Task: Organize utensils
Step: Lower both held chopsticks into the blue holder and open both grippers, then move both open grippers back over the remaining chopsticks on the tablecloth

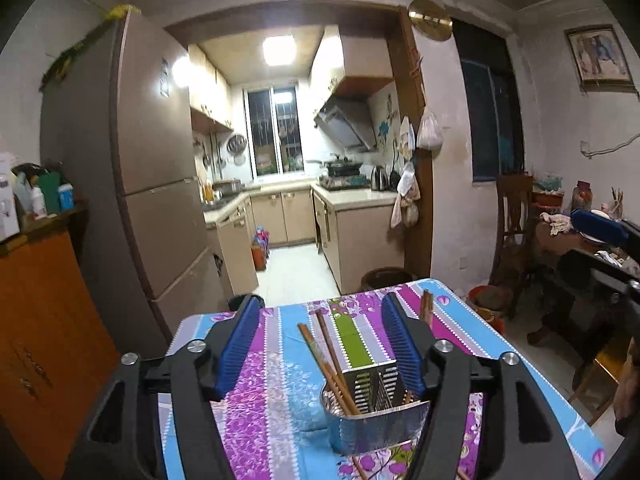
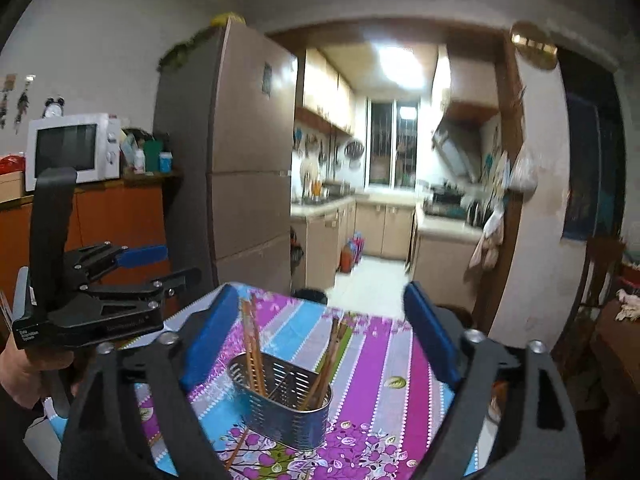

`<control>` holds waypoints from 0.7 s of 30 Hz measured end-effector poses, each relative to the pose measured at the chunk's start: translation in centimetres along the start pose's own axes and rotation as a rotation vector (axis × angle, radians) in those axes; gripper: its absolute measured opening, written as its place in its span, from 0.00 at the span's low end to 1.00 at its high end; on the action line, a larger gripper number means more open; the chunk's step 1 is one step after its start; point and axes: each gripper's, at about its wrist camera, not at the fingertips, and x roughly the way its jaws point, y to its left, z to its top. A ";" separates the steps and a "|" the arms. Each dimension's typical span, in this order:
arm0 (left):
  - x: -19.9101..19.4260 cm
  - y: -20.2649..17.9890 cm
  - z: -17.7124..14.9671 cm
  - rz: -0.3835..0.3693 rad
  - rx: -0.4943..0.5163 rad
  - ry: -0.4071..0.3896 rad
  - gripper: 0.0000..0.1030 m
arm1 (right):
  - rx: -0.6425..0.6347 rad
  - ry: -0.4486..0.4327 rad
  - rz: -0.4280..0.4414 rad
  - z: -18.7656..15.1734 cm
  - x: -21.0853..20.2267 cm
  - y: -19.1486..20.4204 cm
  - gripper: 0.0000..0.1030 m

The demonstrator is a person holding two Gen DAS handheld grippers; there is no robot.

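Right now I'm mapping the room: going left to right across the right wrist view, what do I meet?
Microwave → left tool → fridge → metal utensil holder → kitchen window → hanging cloths.

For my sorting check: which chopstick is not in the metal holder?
The chopstick lying flat on the tablecloth beside the holder; the other chopsticks stand inside it.

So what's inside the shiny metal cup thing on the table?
Wooden chopsticks stand inside the metal holder, leaning in two bunches, one at each end. Their tops poke out above the rim. The holder's wall hides their bottom ends, so anything small lying at the bottom can't be seen.
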 end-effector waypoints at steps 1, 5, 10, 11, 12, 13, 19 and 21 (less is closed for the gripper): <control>-1.1 0.0 -0.4 0.002 0.000 -0.015 0.68 | -0.011 -0.020 -0.006 -0.2 -1.0 0.4 0.86; -5.7 -0.3 -2.3 0.004 0.007 -0.074 0.74 | -0.051 -0.092 -0.020 -1.5 -4.8 2.4 0.94; -10.7 -0.9 -5.1 0.005 0.002 -0.130 0.79 | -0.066 -0.140 -0.007 -3.6 -8.4 4.4 0.94; -11.7 -0.9 -5.7 0.007 -0.002 -0.141 0.79 | -0.062 -0.144 -0.005 -3.9 -9.0 4.5 0.94; -12.4 -1.0 -6.2 0.010 -0.005 -0.150 0.80 | -0.057 -0.150 -0.005 -4.3 -9.6 4.7 0.94; -13.0 -1.1 -6.7 0.013 -0.005 -0.157 0.80 | -0.053 -0.154 -0.005 -4.5 -9.9 4.7 0.94; -16.8 -0.8 -10.0 0.042 -0.010 -0.191 0.83 | -0.023 -0.183 -0.026 -6.9 -12.8 5.1 0.94; -17.5 -0.6 -11.3 0.044 -0.024 -0.188 0.83 | -0.021 -0.186 -0.032 -7.9 -13.5 5.4 0.94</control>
